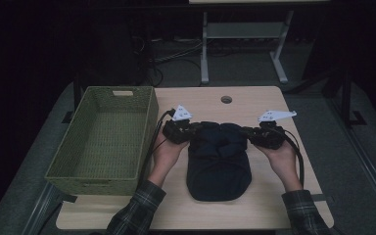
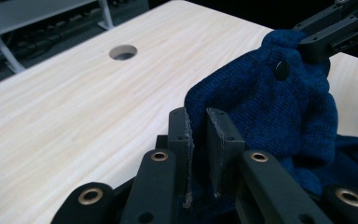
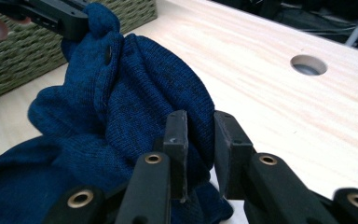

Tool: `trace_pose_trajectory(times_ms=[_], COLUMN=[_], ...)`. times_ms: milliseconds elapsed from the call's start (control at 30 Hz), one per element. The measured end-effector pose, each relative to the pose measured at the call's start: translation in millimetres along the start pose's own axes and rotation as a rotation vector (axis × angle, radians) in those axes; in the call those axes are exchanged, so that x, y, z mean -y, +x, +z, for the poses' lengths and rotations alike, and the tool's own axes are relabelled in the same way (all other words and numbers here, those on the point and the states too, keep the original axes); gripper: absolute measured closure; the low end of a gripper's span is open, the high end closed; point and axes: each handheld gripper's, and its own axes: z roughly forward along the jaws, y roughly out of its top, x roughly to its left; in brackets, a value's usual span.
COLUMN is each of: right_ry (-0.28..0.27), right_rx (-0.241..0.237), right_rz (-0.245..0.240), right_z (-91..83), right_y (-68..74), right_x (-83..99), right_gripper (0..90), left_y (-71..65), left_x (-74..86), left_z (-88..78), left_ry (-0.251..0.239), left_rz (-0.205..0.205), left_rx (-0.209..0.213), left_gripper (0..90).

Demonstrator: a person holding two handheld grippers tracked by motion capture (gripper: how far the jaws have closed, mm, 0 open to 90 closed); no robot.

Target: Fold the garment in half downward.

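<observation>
A dark blue knit garment (image 1: 219, 164) with a small dark button (image 2: 282, 69) lies bunched on the light wooden table (image 1: 254, 105). My left gripper (image 1: 191, 131) grips its upper left edge, and blue knit (image 2: 261, 112) is pinched between the jaws in the left gripper view. At the upper right edge my right gripper (image 1: 247, 132) is shut on a fold (image 3: 158, 93) that bulges between its pads. Both grippers point inward toward each other, with the top of the garment gathered between them. The lower part of the garment rests flat near the front edge.
A green woven basket (image 1: 103, 142), with nothing in it, stands on the left of the table, close to my left hand. A round cable hole (image 1: 226, 99) sits at the back middle of the tabletop. Behind the table are a desk frame (image 1: 204, 49) and cables on the floor.
</observation>
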Motion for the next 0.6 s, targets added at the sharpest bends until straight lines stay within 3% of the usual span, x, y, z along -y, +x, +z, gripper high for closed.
trace_pose_trajectory(times_ms=[300, 600], right_ry=[0.002, 0.018], right_rx=[-0.019, -0.030], right_rz=[-0.024, -0.036], right_z=[-11.0, -18.7], right_y=[16.2, 31.0], right_x=[14.5, 26.7], right_gripper=[75.9, 74.6], left_y=[-7.9, -17.9], left_x=[12.5, 23.7], left_z=[-8.8, -14.4], left_ry=[0.028, 0.049], left_rz=[-0.012, 0.006], left_rx=[0.069, 0.100], left_gripper=[79.8, 79.2])
